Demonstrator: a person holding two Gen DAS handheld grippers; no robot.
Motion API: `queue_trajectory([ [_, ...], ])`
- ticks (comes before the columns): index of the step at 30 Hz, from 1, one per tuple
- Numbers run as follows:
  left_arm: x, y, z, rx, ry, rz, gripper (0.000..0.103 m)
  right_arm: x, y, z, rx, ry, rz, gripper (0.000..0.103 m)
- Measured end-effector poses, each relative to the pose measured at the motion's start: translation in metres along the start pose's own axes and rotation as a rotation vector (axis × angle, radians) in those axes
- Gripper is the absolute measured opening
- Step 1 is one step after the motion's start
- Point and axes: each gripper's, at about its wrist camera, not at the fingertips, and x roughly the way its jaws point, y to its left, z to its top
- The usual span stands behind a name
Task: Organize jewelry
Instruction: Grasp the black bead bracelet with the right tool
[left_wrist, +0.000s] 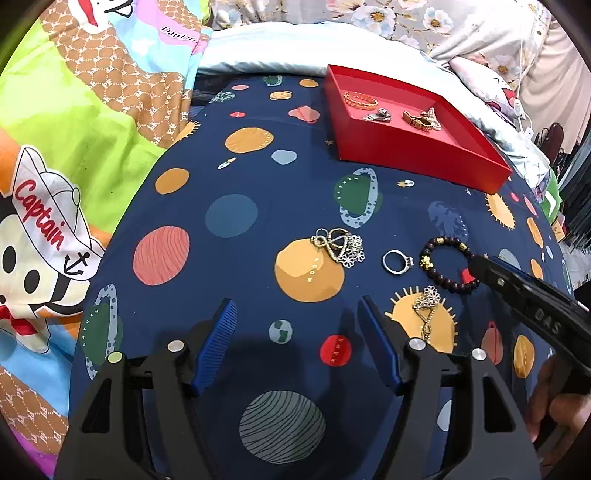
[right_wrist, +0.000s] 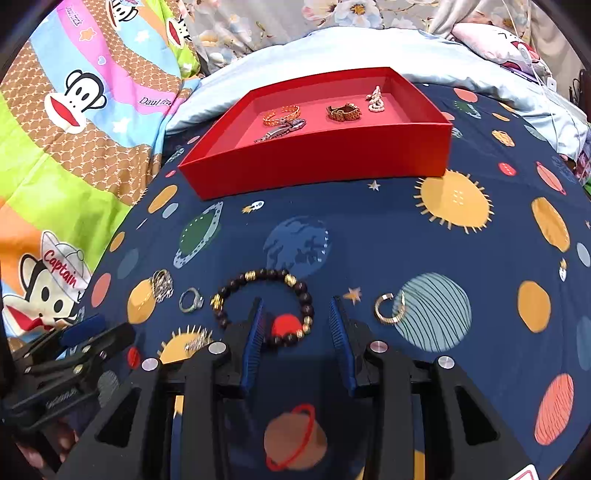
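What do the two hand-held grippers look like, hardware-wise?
Both match: the left hand-held gripper and right hand-held gripper have matte black angular frames with triangular cutouts, round silver pivot pins and ribbed blue finger pads. White lettering, partly readable as "DAS", marks the right unit's black side. No cables or sleeves are visible.

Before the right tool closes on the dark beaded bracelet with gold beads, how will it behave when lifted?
The dark beaded bracelet with gold beads is probably strung, so it should sag into a loop, not stay stiff. Its round, glossy beads may slip between the right tool's open fingers. Lying flat on the soft space-print bedsheet, it seems unlikely to roll.
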Motion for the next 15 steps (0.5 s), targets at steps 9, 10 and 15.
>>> queue_trajectory([
  [9, 0.0008, 0.0056, 0.0004, -0.014, 0.001, -0.007, 0.066, 0.0102, 0.0067, 0.0056, -0.045, -0.015, -0.057, 0.026],
  [10, 0.0009, 0.0058, 0.0004, -0.014, 0.002, -0.009, 0.065, 0.0101, 0.0072, 0.0046, -0.054, -0.017, -0.066, 0.024],
  [15, 0.0028, 0.0056, -0.0006, -0.013, 0.008, -0.011, 0.066, 0.0071, 0.0058, -0.0004, -0.071, -0.020, -0.088, 0.010],
])
